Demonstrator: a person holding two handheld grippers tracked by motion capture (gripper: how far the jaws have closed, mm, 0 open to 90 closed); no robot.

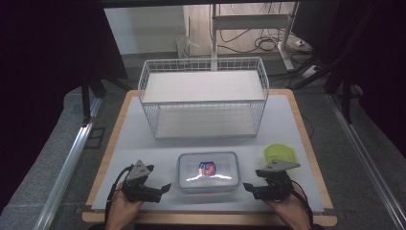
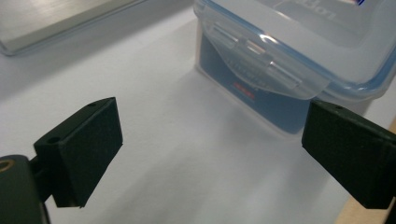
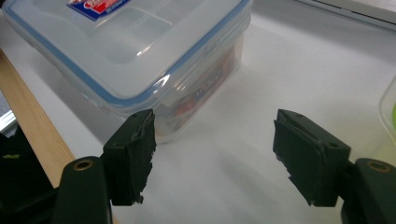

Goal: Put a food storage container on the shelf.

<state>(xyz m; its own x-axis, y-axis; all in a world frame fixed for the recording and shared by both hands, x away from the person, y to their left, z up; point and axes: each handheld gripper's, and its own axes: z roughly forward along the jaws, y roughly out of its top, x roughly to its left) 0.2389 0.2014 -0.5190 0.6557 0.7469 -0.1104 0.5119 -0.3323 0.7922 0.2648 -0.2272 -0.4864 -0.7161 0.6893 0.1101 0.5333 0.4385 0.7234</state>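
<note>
Clear plastic with a blue seal makes up the lidded container (image 1: 208, 171), which is placed at the near middle of the white table top (image 1: 143, 139), just in front of the white wire basket (image 1: 203, 96). A red and blue label is seen on its lid, and the side latches are folded down.

The left gripper (image 1: 165, 188) is held at the container's left side, near it but apart from it. In the left gripper view its jaws are seen wide apart, with only bare table between them and the latch of the container (image 2: 261, 60) just beyond. The right gripper (image 1: 246, 186) is held at the container's right side, also apart from it. In the right gripper view its jaws are spread as well; the corner of the container (image 3: 140, 51) is seen just behind one jaw, and nothing is gripped.

A green lid (image 1: 280, 153) is lying behind the right gripper, near the table's right edge.
</note>
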